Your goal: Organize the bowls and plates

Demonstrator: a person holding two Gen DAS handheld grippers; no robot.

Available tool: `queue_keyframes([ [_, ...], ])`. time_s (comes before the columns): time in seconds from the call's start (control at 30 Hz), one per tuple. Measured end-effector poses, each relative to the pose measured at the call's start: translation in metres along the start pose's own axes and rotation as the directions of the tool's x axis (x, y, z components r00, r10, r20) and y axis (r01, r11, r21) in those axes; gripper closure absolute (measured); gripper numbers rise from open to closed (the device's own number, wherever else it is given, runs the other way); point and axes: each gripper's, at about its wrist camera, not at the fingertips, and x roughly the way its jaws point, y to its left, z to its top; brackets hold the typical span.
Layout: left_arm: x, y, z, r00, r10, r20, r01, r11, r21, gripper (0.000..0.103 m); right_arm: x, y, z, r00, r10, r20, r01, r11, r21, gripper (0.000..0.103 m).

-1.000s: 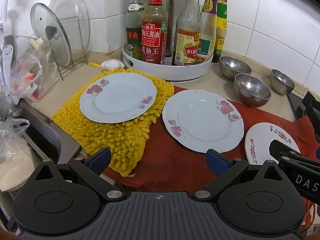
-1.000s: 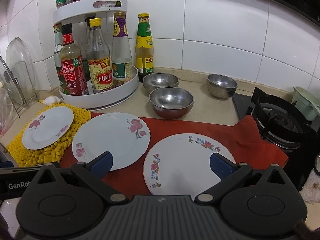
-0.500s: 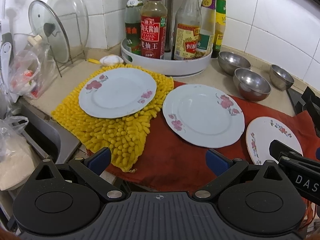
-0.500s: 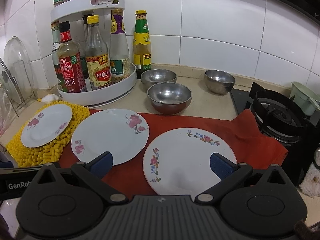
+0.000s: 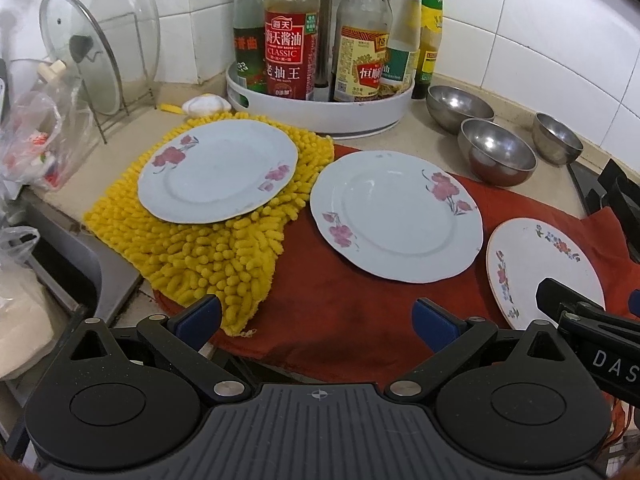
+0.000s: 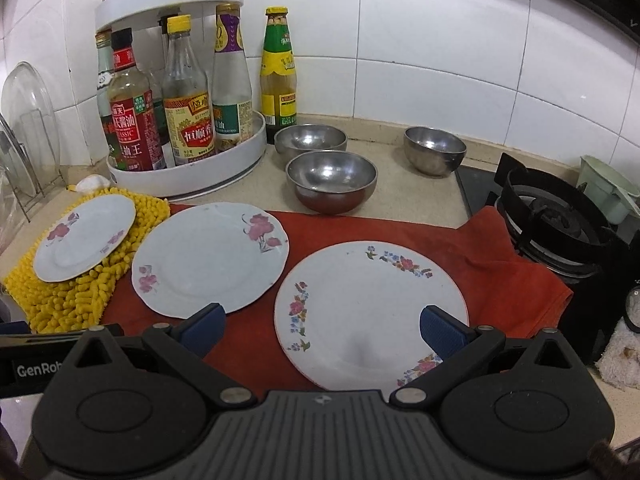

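Right wrist view: three plates lie apart — small plate (image 6: 84,236) at nine o'clock on yellow mat (image 6: 72,300), middle plate (image 6: 210,258), flowered plate (image 6: 370,312) on red cloth (image 6: 516,272). Three steel bowls (image 6: 332,180) unstacked at twelve. Right tongs (image 6: 322,326) and left tongs (image 5: 316,316) spread, empty. Nothing organized yet.

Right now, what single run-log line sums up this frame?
stage: pre-grasp | left gripper: open, empty | right gripper: open, over multicolour-flower plate | plates: three, unstacked | steel bowls: three, separate
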Motion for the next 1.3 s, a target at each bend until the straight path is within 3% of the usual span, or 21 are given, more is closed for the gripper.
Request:
queue_keyframes([
  [0.67, 0.047, -0.011, 0.022, 0.998, -0.015, -0.058, 0.017, 0.999, 0.027, 0.000, 0.048, -0.005, 0.028, 0.999, 0.042, -0.021, -0.043, 0.997, -0.071, 0.003],
  [1.3, 0.101, -0.024, 0.044, 0.992, -0.041, -0.119, 0.049, 0.997, 0.064, 0.001, 0.128, -0.002, 0.066, 0.983, 0.153, -0.098, -0.166, 0.976, -0.144, 0.007],
])
